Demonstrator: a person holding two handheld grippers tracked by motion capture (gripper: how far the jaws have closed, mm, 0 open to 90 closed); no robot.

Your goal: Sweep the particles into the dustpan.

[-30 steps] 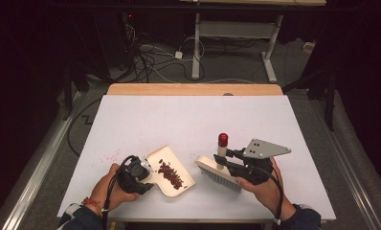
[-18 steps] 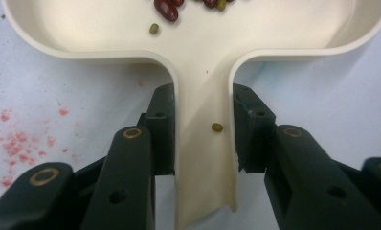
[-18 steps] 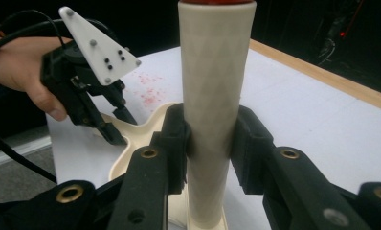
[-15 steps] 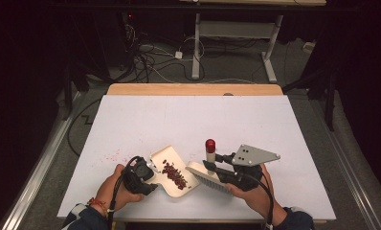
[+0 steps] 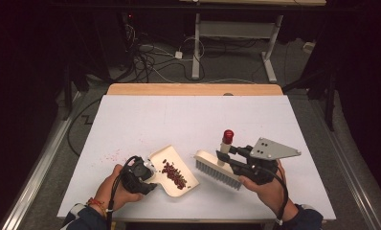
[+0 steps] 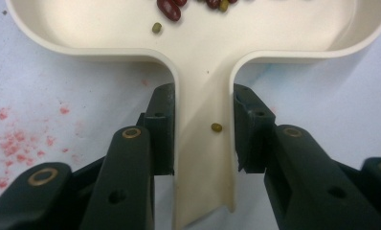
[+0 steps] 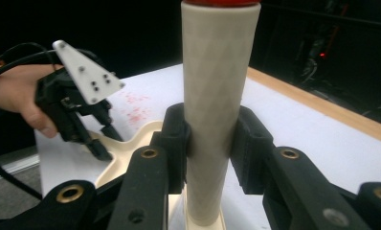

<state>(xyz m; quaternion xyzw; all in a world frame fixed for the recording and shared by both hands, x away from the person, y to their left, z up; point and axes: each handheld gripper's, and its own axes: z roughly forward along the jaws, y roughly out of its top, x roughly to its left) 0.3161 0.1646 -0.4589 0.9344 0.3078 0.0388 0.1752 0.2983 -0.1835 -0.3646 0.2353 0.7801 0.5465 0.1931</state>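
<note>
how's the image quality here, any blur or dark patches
High view: the white table is evenly lit, the room around it nearly black. Left gripper view: the dustpan and left claw are sharp, no glare. Right gripper view: the brush handle is slightly soft, the background dark, and the right claw is clear.

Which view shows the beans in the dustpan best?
The high view: the beans lie as one whole red pile in the dustpan. The left gripper view catches a few at the top edge and a stray green one on the handle. The right gripper view has the brush handle in front.
</note>
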